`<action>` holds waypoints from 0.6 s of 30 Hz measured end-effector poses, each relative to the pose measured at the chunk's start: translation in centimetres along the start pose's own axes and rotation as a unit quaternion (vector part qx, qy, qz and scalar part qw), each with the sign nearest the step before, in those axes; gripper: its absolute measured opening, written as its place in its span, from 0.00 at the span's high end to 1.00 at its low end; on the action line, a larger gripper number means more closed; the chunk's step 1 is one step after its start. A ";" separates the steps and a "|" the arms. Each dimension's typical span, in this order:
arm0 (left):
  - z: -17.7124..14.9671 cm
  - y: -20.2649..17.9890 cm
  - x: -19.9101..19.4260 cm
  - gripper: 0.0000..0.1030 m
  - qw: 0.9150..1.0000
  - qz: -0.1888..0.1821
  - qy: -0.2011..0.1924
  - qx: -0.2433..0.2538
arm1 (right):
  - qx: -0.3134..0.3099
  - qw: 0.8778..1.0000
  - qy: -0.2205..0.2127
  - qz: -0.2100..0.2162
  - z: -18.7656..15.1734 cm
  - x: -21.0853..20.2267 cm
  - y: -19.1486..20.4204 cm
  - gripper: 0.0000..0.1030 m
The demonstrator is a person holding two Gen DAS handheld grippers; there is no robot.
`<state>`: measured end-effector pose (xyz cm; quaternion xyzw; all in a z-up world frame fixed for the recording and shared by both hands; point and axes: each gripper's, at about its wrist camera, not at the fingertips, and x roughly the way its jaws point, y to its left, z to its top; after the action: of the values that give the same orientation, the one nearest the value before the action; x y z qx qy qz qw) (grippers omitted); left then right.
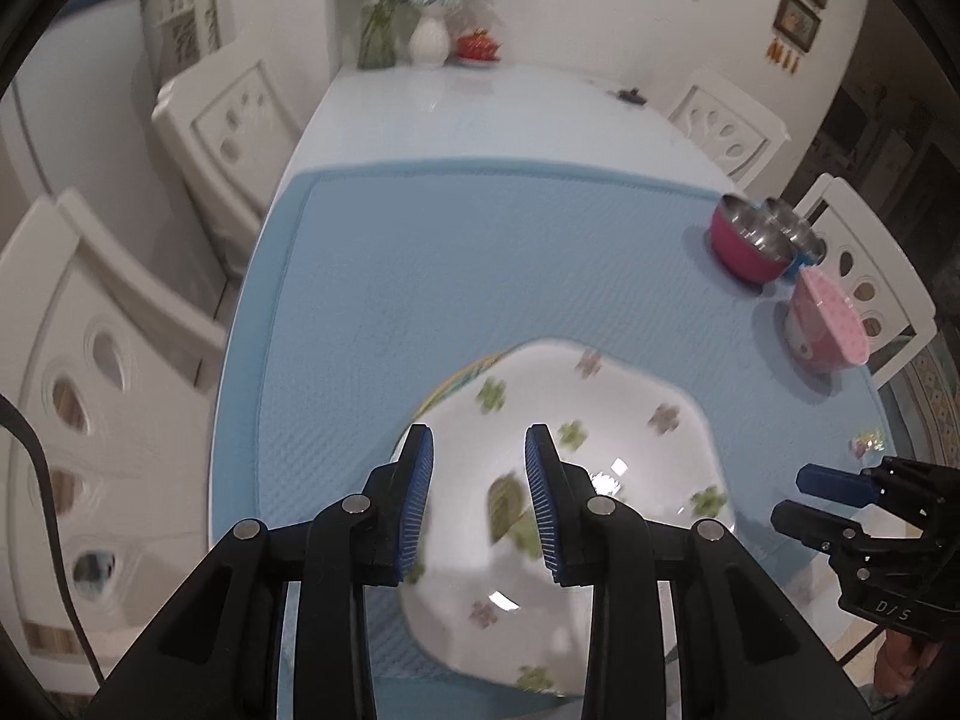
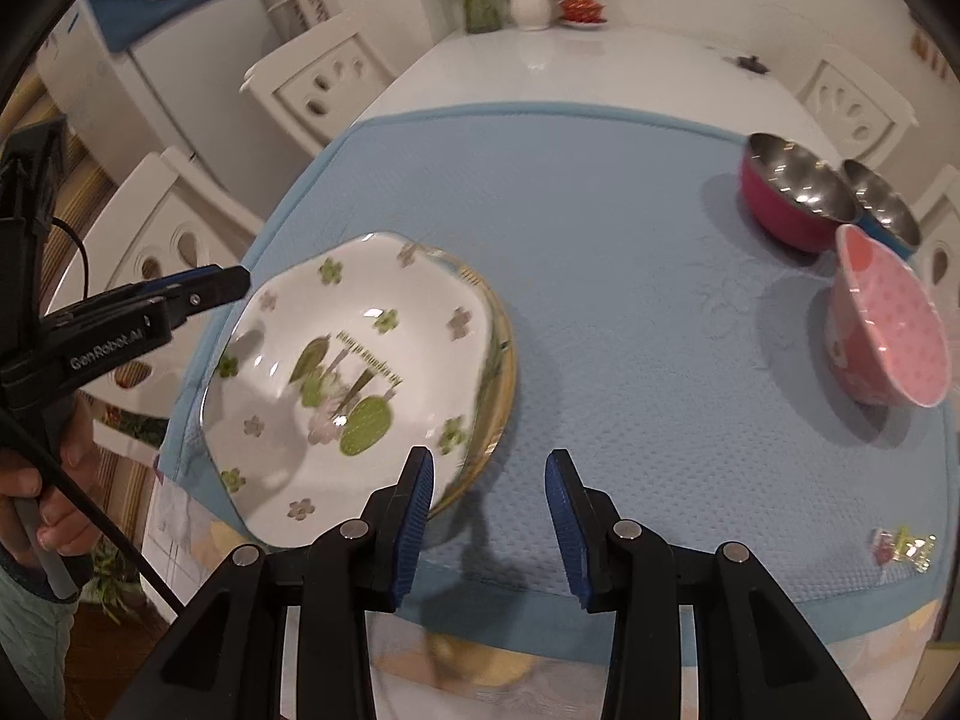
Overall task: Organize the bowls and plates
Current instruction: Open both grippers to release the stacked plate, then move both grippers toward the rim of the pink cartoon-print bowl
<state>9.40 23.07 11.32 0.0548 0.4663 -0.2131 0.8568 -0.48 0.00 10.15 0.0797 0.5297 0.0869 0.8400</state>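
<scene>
Floral plate (image 2: pixel 336 372): white, scalloped rim, green and mauve flower print; it sits on a second yellow-rimmed plate (image 2: pixel 501 384) at the near-left part of the blue mat (image 2: pixel 600 240). Blurred in both views.
Key relation: the floral plate lies straight ahead of and under the left gripper (image 1: pixel 479 501), whose jaws point across its bowl; from the right gripper (image 2: pixel 489 510) it lies off to the left, with only the left finger (image 2: pixel 417 504) overlapping the plate edge in that view.
Nearer hand: left, by judgement; the right one faces bare mat.
Left jaws: spread, nothing between them, above the plate; contact cannot be told.
Right jaws: spread, nothing held, near the mat's front edge.
Long axis: the plate is roughly round, no clear long axis; its printed picture runs diagonally in the right wrist view.
Bowls: a pink steel-lined bowl (image 2: pixel 792 198) and a blue steel-lined bowl (image 2: pixel 882 207) side by side at the far right, touching or nearly; a pink polka-dot bowl (image 2: pixel 888 330) just in front of them, tilted on its side, mouth toward the camera.
Writing: "GenRobot.AI" on the left gripper's body (image 2: pixel 108 354); "D/S" on the right gripper's body (image 1: pixel 894 606); a line of small script on the plate's picture, too blurred to read.
Other: small shiny wrapper (image 2: pixel 906 543) on the mat's near-right corner; white vase with flowers (image 1: pixel 429 39) at the far end of the counter (image 1: pixel 480 114).
Stage guess: plates stacked, bowls not yet nested.
</scene>
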 end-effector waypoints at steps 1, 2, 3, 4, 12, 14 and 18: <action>0.4 -0.5 -0.2 0.72 1.000 -0.002 -0.006 0.006 | 0.007 1.000 -0.005 -0.004 0.1 -0.5 -0.5 0.64; 0.9 -1.2 -0.5 0.72 1.000 -0.004 -0.014 0.015 | 0.014 1.000 -0.010 -0.007 0.1 -0.8 -1.0 0.64; 1.5 -1.9 -0.9 0.72 0.999 -0.005 -0.022 0.025 | 0.023 1.000 -0.015 -0.009 0.1 -1.3 -1.6 0.64; 1.9 -2.5 -1.1 0.72 0.999 -0.005 -0.027 0.032 | 0.032 0.999 -0.020 -0.011 0.1 -1.7 -2.2 0.64; 5.5 -9.6 -3.0 0.63 0.994 -0.018 -0.064 0.083 | 0.112 0.991 -0.070 -0.029 1.1 -5.5 -10.3 0.52; 6.3 -11.6 -3.0 0.62 0.994 -0.025 -0.067 0.088 | 0.134 0.986 -0.089 -0.038 1.4 -6.9 -13.2 0.47; 7.4 -16.7 -2.4 0.62 0.992 -0.035 -0.070 0.098 | 0.169 0.980 -0.095 -0.049 2.2 -8.4 -19.6 0.47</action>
<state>7.02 6.56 19.21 0.1069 0.3834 -0.2905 0.8702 -0.85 -21.08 13.99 0.2025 0.4574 -0.0529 0.8643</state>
